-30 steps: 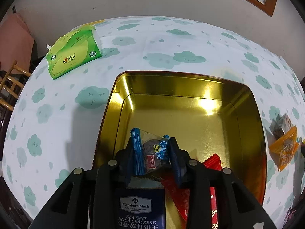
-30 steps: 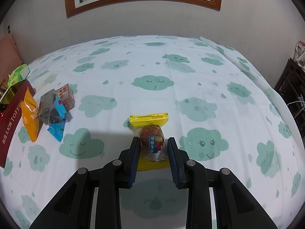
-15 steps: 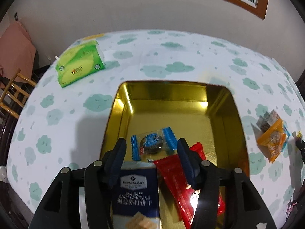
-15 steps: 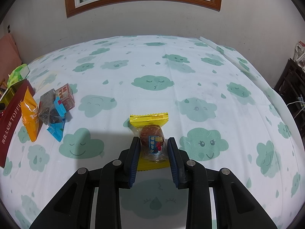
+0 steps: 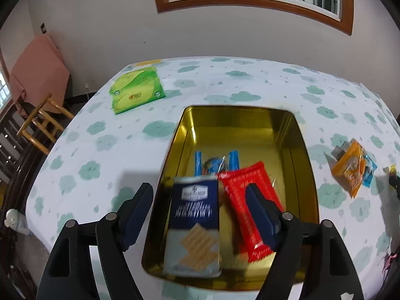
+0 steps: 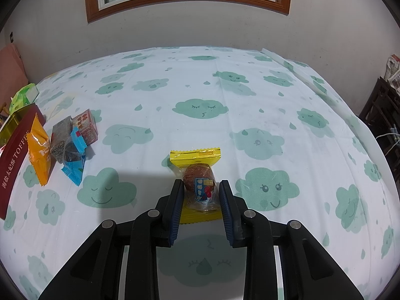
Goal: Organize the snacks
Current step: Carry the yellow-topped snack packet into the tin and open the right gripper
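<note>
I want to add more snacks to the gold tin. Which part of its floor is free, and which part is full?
The far half of the gold tin, behind the blue-wrapped snack, is bare. The near half is crowded: the cracker box lies beside the red packet, with the blue-wrapped snack just behind them.

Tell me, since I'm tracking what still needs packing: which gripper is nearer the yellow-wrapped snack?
Right. The right gripper is closed on the yellow-wrapped snack. The left gripper, jaws opening and empty, hangs over the gold tin, well away.
</note>
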Demonstrator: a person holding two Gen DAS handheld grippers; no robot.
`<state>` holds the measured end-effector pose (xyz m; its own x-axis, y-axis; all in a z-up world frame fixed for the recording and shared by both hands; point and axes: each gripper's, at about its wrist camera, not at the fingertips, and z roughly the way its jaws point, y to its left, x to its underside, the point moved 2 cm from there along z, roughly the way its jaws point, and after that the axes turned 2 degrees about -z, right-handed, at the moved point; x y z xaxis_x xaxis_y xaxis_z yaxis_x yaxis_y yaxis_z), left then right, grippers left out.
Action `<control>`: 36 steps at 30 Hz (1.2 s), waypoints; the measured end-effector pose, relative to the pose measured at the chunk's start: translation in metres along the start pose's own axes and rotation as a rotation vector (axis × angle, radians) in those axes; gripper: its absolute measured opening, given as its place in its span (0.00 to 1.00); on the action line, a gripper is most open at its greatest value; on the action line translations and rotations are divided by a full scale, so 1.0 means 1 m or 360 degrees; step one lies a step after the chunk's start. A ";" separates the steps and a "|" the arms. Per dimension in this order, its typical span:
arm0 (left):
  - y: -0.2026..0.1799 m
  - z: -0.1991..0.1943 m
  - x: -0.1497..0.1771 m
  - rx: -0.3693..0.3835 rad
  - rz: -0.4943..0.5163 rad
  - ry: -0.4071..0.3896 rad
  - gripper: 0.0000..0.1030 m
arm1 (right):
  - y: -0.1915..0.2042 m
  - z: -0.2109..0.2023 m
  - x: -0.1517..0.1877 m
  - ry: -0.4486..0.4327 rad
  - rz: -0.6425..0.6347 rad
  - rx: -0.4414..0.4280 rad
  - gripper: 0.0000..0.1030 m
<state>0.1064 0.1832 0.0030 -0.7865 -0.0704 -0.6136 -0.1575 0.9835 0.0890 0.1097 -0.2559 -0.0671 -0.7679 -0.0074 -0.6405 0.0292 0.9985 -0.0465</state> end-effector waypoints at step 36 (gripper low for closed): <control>0.052 -0.030 0.041 -0.0091 -0.0257 -0.0022 0.85 | 0.203 -0.083 -0.032 -0.0158 -0.0374 -0.0602 0.24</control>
<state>0.0485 0.2261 0.0063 -0.7398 -0.2241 -0.6344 -0.3154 0.9484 0.0328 0.0869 -0.0488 0.0074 -0.6600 -0.2228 -0.7175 -0.3887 0.9185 0.0723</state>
